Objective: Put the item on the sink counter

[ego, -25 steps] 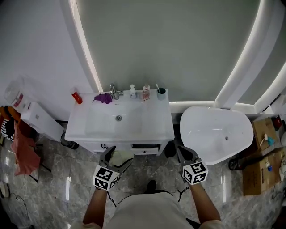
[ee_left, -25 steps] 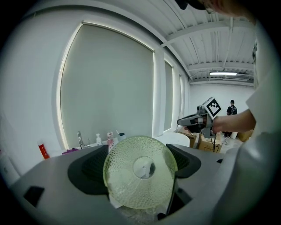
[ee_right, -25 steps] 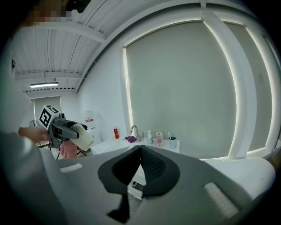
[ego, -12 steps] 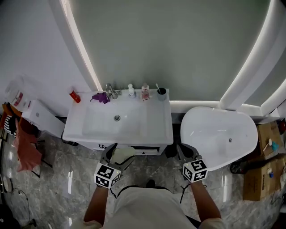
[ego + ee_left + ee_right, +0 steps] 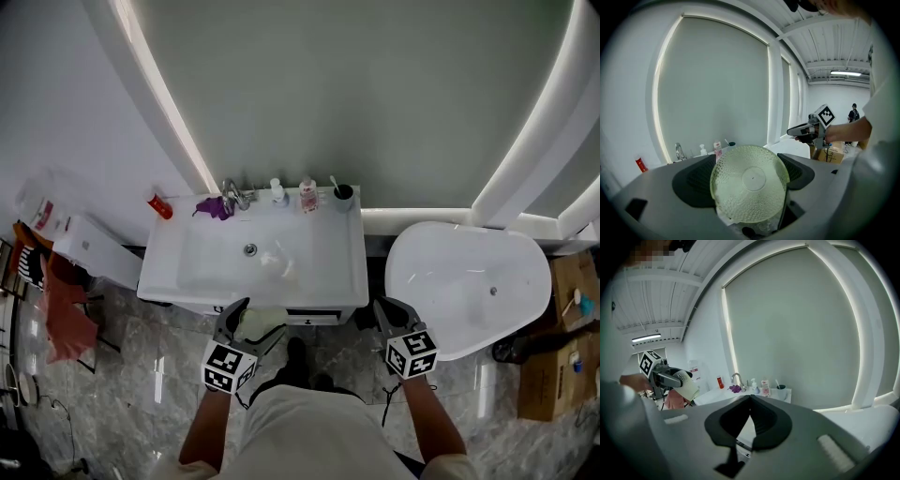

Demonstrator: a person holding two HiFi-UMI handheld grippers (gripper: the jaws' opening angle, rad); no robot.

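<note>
Two hand-held grippers, one cup, one sink.

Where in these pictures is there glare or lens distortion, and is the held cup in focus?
Head view: the light strip bows into an arc; the glossy floor carries glare streaks. Left gripper view: dark round vignette at the corners, yet the cup is sharp, its dimples distinct. Right gripper view: same vignette, straight lines curved.

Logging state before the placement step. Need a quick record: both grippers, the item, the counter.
left gripper: shut on green cup, held in front of the sink cabinet
right gripper: shut, empty
green cup: not yet on the counter
sink counter: front and right side bare; faucet, pink bottle and toothbrush mug along the back edge
</note>
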